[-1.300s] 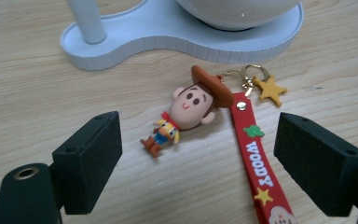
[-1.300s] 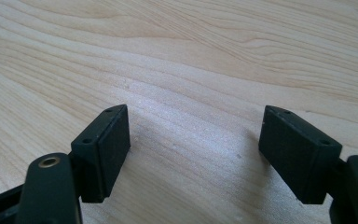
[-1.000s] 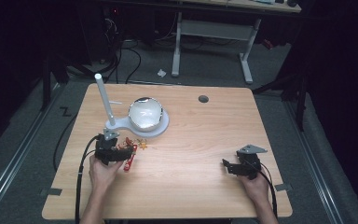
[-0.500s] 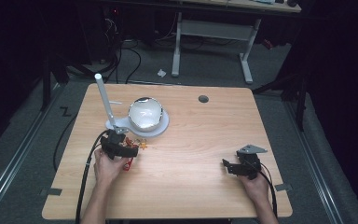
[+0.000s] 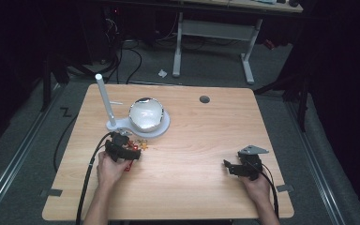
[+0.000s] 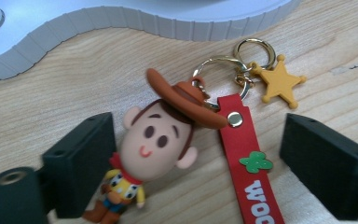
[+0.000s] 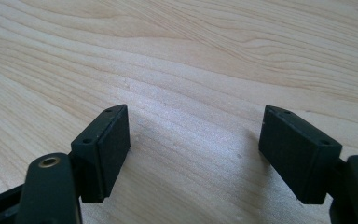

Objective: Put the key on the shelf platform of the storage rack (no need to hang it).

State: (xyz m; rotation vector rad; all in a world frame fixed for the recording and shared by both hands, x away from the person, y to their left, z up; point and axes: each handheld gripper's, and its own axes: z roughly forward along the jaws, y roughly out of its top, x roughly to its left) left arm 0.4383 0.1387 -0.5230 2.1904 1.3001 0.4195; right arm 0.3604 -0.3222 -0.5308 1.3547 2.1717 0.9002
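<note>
The step in hand looks like the approach for a pick: the left tool (image 6: 191, 163) hangs low over the cowboy keychain (image 6: 161, 140), its jaws spread wide and nothing gripped yet. The figure lies flat on the surface (image 5: 197, 140), with its head right between the jaws. One jaw is just beside its cheek and partly covers its small body. The other jaw stands well clear beyond the red strap (image 6: 249, 163), which runs down between the jaws alongside the figure. Ahead of the tool, past the hat, lie the gold rings (image 6: 223, 70) and the star charm (image 6: 277, 81), and beyond those the ribbed edge of the white base (image 6: 121, 23)

By my reading, the next move calls for dropping a little further and closing evenly across head and strap, so that the soft figure does not squirt sideways and the strap is not left dragging

The right tool (image 7: 196, 149) rests apart at the other side of the surface, jaws wide, bare wood between them

Counted: one figure, one red strap, one star charm, two gold rings, one white base carrying one shiny bowl (image 5: 146, 112) and one upright post (image 5: 104, 98), and two tools
</note>
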